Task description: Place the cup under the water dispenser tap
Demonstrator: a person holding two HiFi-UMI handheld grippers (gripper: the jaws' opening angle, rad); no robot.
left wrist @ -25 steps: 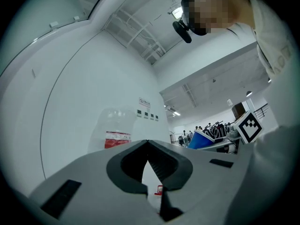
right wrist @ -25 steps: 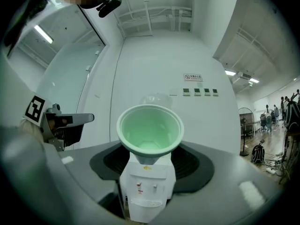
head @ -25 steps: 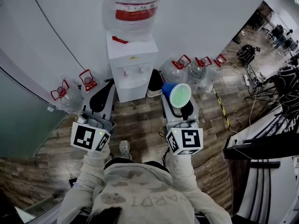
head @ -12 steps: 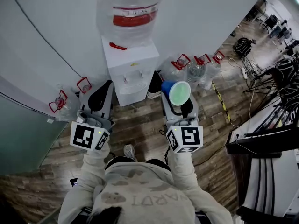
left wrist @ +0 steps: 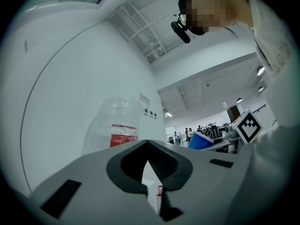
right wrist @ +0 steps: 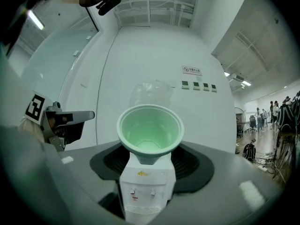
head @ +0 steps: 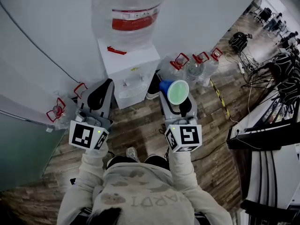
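They're closing in! Over the last second both grippers have pushed toward the water dispenser [head: 129, 71], which now sits bigger and nearer in the head view. So the approach is under way, but the cup [head: 178, 92] hasn't reached the tap; by my read there's open floor [head: 136, 125] left to cover.

The right gripper [head: 175, 106] is clamped on the cup's narrow base. It carries the cup in the air off the dispenser's right front, with the mouth facing back at the camera. The left gripper [head: 100, 92] has its jaws pressed together on nothing.

The cup is smooth, thin plastic, a tapered cone, blue outside and pale green inside. The dispenser is a white boxy cabinet with 2 small taps [right wrist: 142, 191] above a recessed bay. On top sits a clear, rounded bottle [head: 129, 11] with a red label. The floor is wood planks.
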